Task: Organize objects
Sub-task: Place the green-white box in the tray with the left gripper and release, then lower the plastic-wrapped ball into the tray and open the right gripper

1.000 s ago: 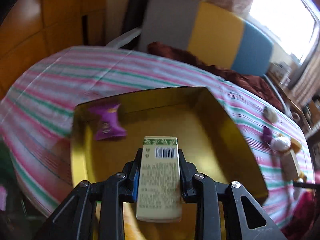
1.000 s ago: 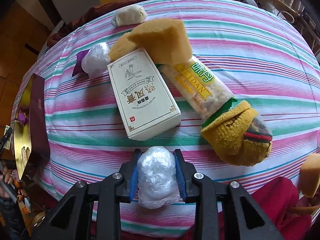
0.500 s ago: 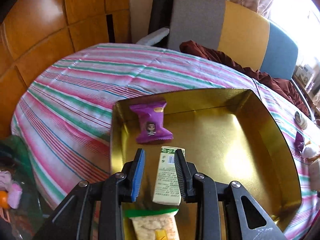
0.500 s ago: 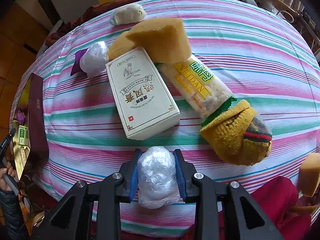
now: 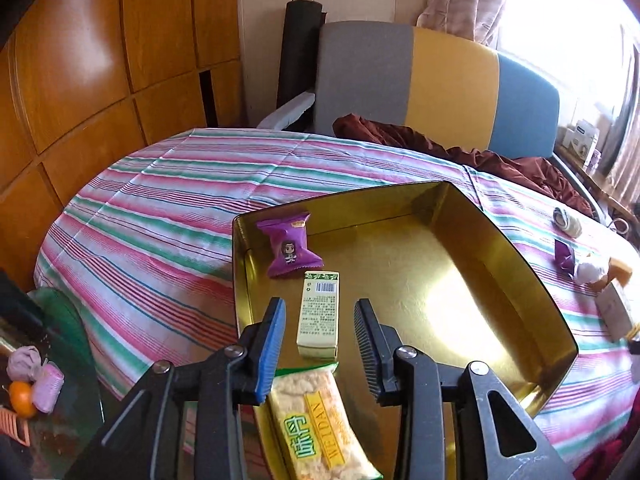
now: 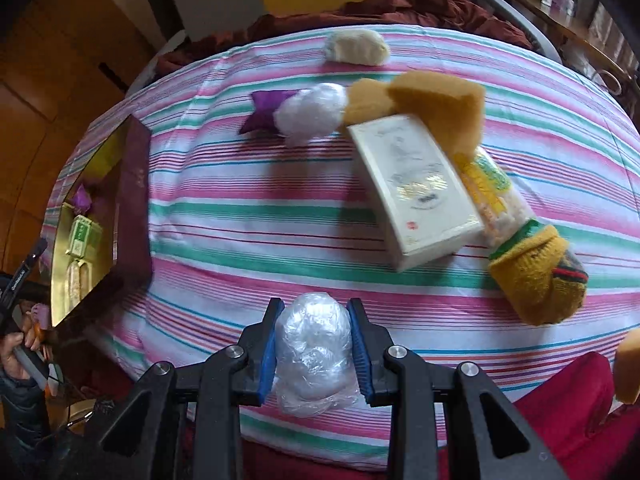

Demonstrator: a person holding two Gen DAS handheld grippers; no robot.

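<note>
1. The left claw [image 5: 320, 342] stands open above the shallow gold-coloured metal tray [image 5: 532, 284], its jaws spread wide and touching nothing.
2. Between those jaws, and clear of both, the small pale-green rectangular carton [image 5: 319, 314] lies flat on the tray floor. The purple foil snack packet [image 5: 289, 249] lies just beyond it, and the clear packet of puffed rice with a yellow label [image 5: 320, 420] just nearer the claw.
3. The right claw [image 6: 316, 354] is closed on the crumpled ball of clear plastic film [image 6: 314, 354] and holds it over the near edge of the bench with the pink, green and white striped cloth [image 6: 260, 216].
4. Judged step: the carton placement is complete; the film ball is the item in hand.
5. The tray sits at the far left of the right wrist view [image 6: 134, 184], well apart from the right claw. The next move calls for carrying the ball leftward over the tray wall and lowering it onto bare floor before release.
6. Still loose on the bench: the white rectangular printed box [image 6: 416, 188], the tan sponge block [image 6: 436, 94] and the mustard knitted sock [image 6: 536, 274].
</note>
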